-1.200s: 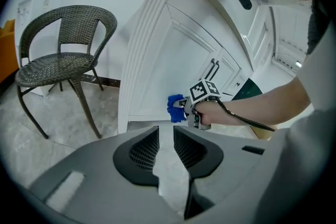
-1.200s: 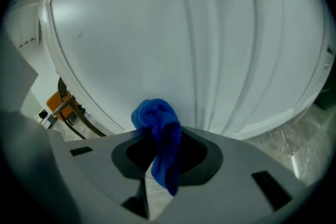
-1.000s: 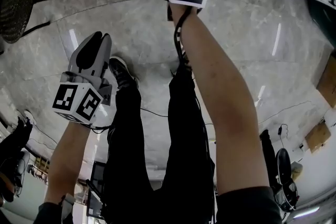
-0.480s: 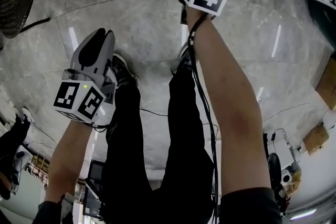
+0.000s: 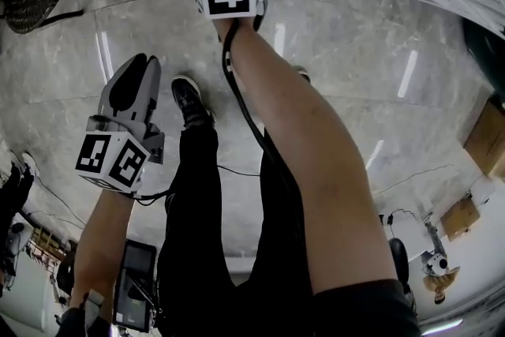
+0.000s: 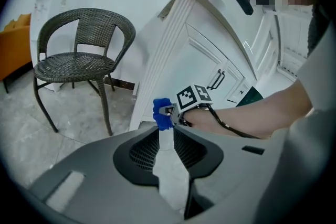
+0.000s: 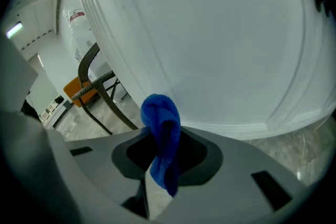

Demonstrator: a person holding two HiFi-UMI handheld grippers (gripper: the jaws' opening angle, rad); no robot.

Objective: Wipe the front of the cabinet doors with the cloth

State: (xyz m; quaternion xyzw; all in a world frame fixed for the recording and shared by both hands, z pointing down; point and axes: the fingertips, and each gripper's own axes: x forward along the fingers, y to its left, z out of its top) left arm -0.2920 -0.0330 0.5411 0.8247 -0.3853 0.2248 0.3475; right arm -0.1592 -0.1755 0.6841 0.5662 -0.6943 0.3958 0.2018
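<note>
Blue cloth (image 7: pixel 160 134) is bunched and clamped between the jaws of the right gripper (image 7: pixel 160 152), its top bulging above the jaw tips and a tail hanging down on the near side. That gripper is held out at the far end of the person's outstretched arm, with the cloth right at the lower part of the white cabinet door (image 7: pixel 220 34), just above its bottom moulding; whether it presses on the panel cannot be made out. The left gripper (image 6: pixel 160 136) hangs back, nearer and to the left, its jaws a narrow gap apart with nothing between them. A dark wicker chair (image 6: pixel 79 55) stands far left on the grey marble floor (image 5: pixel 410 130), beside the cabinet's end.
</note>
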